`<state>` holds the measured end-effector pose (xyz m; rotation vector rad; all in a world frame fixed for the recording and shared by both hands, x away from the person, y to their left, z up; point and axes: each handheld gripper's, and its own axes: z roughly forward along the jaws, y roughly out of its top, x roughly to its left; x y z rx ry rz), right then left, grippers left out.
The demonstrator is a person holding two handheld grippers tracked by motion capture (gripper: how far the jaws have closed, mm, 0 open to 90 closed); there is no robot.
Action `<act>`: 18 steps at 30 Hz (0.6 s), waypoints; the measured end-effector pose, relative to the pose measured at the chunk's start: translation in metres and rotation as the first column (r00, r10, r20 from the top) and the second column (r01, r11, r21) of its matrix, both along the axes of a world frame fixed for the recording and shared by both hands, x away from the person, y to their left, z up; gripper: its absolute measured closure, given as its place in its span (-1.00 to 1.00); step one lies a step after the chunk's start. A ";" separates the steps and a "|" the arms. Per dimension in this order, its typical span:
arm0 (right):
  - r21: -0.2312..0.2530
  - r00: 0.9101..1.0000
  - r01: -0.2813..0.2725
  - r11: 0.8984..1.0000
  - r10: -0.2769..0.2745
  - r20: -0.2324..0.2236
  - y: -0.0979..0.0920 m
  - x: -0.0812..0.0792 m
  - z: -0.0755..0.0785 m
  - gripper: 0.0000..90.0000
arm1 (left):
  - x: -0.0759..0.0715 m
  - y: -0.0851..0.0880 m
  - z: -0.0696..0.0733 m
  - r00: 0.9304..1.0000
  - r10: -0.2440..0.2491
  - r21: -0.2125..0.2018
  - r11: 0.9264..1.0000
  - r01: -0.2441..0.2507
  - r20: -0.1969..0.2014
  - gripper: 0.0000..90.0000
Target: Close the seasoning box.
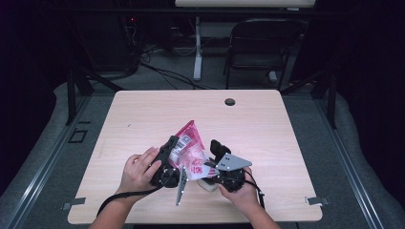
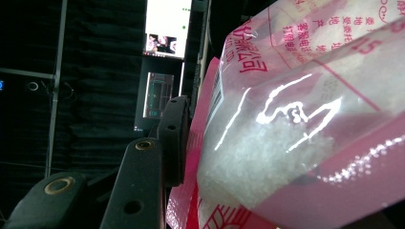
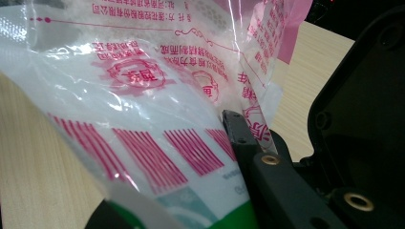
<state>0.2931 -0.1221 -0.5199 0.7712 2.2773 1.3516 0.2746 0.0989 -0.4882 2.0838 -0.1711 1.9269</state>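
Bag (image 1: 189, 150) clear with pink-red print, stripes, green edge; claws black; table (image 1: 267, 129) pale wood.

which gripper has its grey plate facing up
The right gripper: its grey plate lies flat, facing up. The left gripper has its plate turned on edge, hanging toward the table.

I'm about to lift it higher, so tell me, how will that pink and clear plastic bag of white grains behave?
The bag looks floppy: its film creases between the left gripper and right gripper. The loose white grains will likely shift and sag. The glossy film may slip.
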 end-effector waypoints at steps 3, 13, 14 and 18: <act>0.000 1.000 -0.001 1.000 0.001 0.000 0.000 0.000 0.000 0.95 | 0.000 0.000 0.000 1.000 0.000 0.001 1.000 0.000 0.001 0.40; 0.001 1.000 0.000 1.000 0.000 -0.001 0.000 0.000 0.000 0.95 | -0.001 0.000 0.000 1.000 0.000 -0.001 1.000 0.000 -0.002 0.40; 0.000 1.000 -0.001 1.000 0.001 -0.001 0.000 0.000 0.000 0.95 | -0.001 0.000 0.000 1.000 0.001 -0.001 1.000 -0.001 -0.001 0.40; 0.001 1.000 0.000 1.000 0.000 0.001 0.000 -0.001 0.000 0.95 | -0.001 0.000 0.001 1.000 -0.002 -0.001 1.000 0.002 0.004 0.40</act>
